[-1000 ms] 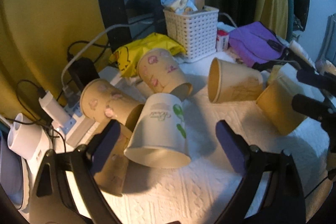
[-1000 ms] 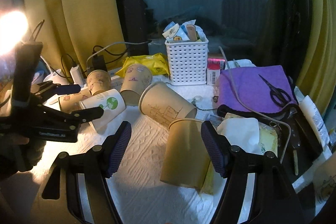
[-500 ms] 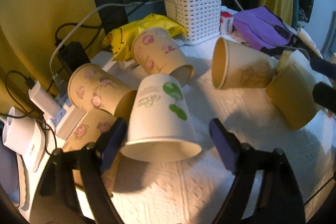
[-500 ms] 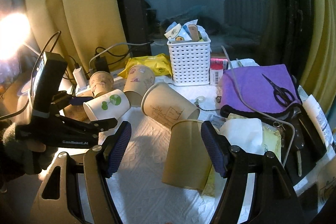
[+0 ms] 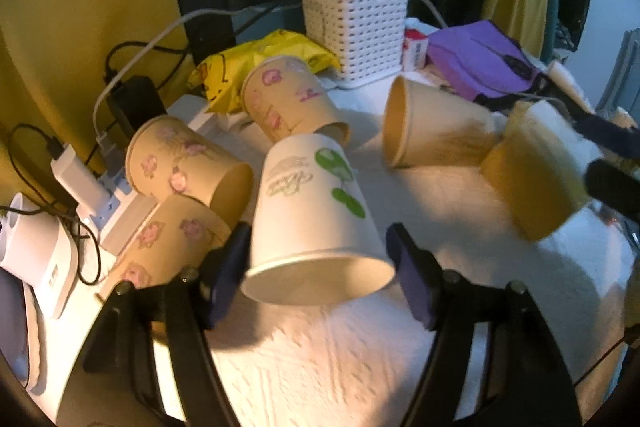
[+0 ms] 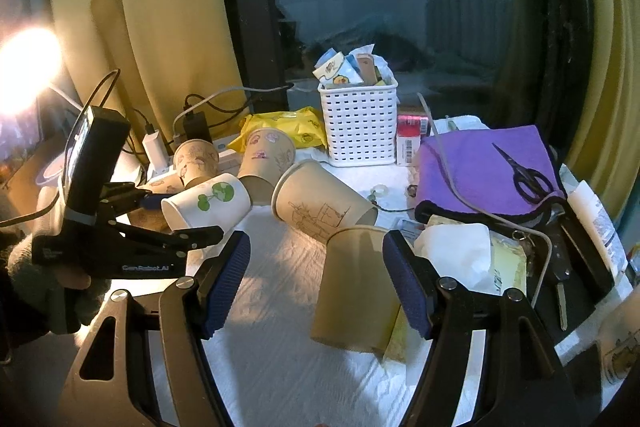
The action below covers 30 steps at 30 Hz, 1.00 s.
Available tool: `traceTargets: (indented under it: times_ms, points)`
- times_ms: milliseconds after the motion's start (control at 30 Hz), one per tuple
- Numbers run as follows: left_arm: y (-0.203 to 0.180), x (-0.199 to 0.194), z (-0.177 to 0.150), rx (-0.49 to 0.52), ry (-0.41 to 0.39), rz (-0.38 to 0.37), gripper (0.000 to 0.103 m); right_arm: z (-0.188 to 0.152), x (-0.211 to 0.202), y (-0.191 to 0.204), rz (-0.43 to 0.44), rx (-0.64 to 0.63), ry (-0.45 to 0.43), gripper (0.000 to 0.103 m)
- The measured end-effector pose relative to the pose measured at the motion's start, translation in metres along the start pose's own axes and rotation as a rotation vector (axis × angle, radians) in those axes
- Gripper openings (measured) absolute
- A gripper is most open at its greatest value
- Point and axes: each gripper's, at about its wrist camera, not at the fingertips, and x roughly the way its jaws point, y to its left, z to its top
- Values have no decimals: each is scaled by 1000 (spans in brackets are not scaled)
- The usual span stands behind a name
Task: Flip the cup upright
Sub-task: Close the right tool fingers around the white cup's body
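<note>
White paper, printed with green leaves, marks the cup [image 5: 316, 211] framed in the left wrist view. It lies on its side on the white cloth [image 5: 320, 367], its open rim toward the camera and its base against the pink-flowered cups [image 5: 188, 163]. The left gripper [image 5: 320, 275] is seen spread, a pad set at each side of the rim, close but seemingly not yet pressing; a side grip is judged to be prepared so the cup can be turned upright.

From the right wrist view, the same white cup [image 6: 208, 205] is seen between the left gripper's fingers [image 6: 188, 237]. The right gripper [image 6: 316, 285] is held spread, with a plain brown cup [image 6: 356, 287] lying between its pads.
</note>
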Motion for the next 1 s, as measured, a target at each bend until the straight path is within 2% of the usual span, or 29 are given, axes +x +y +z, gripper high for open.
traceTargets:
  times_ms: [300, 600, 800, 1000]
  points:
    - [-20, -64, -29, 13, -42, -91, 70, -14, -29, 13, -20, -5, -5, 72]
    - [-46, -132, -91, 72, -69, -206, 70, -48, -73, 37, -41, 0, 18, 72]
    - [-54, -159, -136, 148, -53, -294, 70, -76, -104, 58, -70, 3, 35, 72]
    - [-59, -166, -174, 219, -32, -387, 70, -111, -128, 78, -96, 37, 65, 72]
